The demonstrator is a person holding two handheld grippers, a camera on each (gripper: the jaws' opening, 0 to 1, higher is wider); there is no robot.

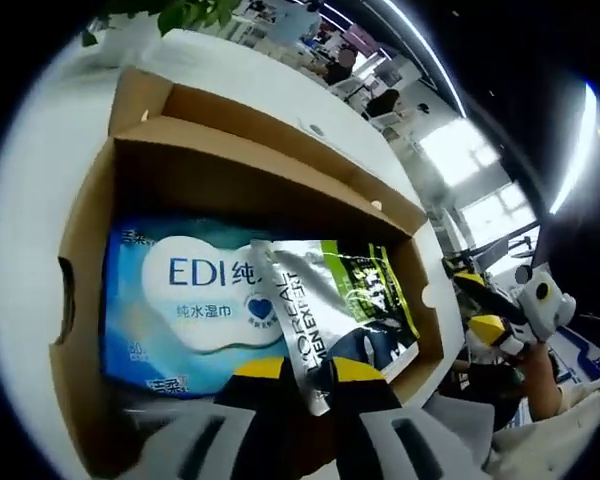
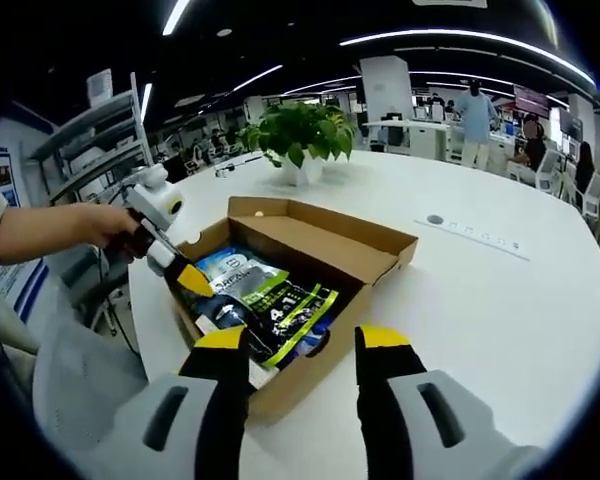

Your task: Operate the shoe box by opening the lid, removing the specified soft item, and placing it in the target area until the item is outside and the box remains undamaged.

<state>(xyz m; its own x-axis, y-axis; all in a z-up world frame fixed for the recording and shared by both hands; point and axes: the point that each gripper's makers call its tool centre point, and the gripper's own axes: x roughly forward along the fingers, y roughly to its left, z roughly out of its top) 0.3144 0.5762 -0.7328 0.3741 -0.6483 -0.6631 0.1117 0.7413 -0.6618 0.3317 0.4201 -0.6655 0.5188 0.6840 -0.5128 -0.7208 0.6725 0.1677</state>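
The brown cardboard shoe box (image 1: 242, 172) lies open on the white table, its lid folded back. Inside lie a blue EDI wet-wipe pack (image 1: 180, 300) and a silver, black and green L'Oreal sachet (image 1: 355, 290). My left gripper (image 1: 308, 370) reaches into the box, and its yellow-tipped jaws are closed on the sachet's near corner. From the right gripper view, the left gripper (image 2: 192, 280) pinches the sachet (image 2: 280, 310) at the box's left side, a hand holding it. My right gripper (image 2: 302, 345) hovers open over the near edge of the box (image 2: 375, 262), holding nothing.
A potted plant (image 2: 300, 130) stands on the round white table (image 2: 500, 300) behind the box. A small round socket (image 2: 435, 220) sits in the tabletop to the right. Shelving (image 2: 80, 140) is at the left, and people stand among desks far behind.
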